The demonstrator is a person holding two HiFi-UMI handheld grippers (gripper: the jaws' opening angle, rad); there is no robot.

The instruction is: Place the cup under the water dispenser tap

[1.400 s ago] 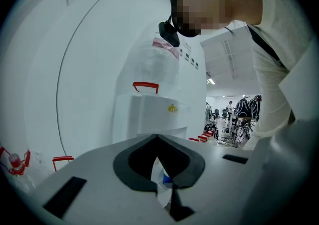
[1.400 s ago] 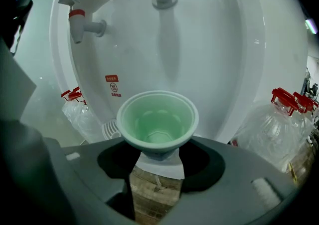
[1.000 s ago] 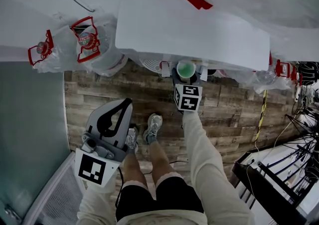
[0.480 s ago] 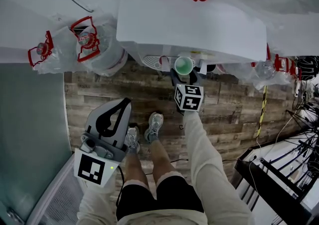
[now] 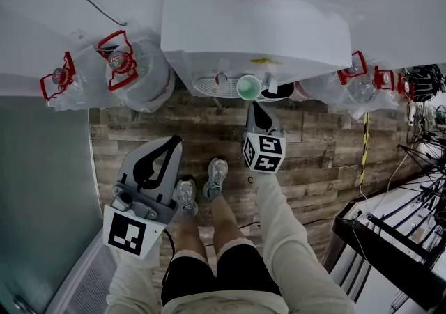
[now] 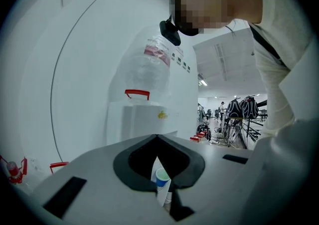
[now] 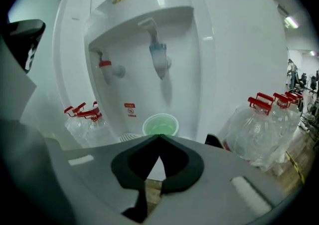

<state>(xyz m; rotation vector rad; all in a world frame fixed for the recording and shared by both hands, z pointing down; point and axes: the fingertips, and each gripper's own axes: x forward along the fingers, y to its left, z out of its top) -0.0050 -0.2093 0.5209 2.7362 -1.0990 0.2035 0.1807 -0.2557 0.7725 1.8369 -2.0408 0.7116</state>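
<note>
Wooden floorboards run under the person's shoes up to the foot of the white water dispenser; nearest, the left tool hangs low beside the legs, jaws together on nothing, well apart from the work.

Ahead of it the right tool points into the dispenser's recess; its jaws have just been closing and now meet tip to tip with nothing between them, near the green cup but not touching it.

That cup stands free and upright on the drip tray, toward the tray's right end, below the blue tap and to the right of the red tap; the placing looks done.

The main risk, as I judge it, is the closed tool itself. The cup looks light and empty, so a forward nudge or a sideways sweep of the tips could tip it or push it off the tray's front edge. A lesser worry is alignment: the rim seems to sit under the spout, yet the wide lens may flatter it, and an off-centre cup would let water strike the rim. Wrapped bottles crowd the floor to the right — easy to bump in stepping back.
</note>
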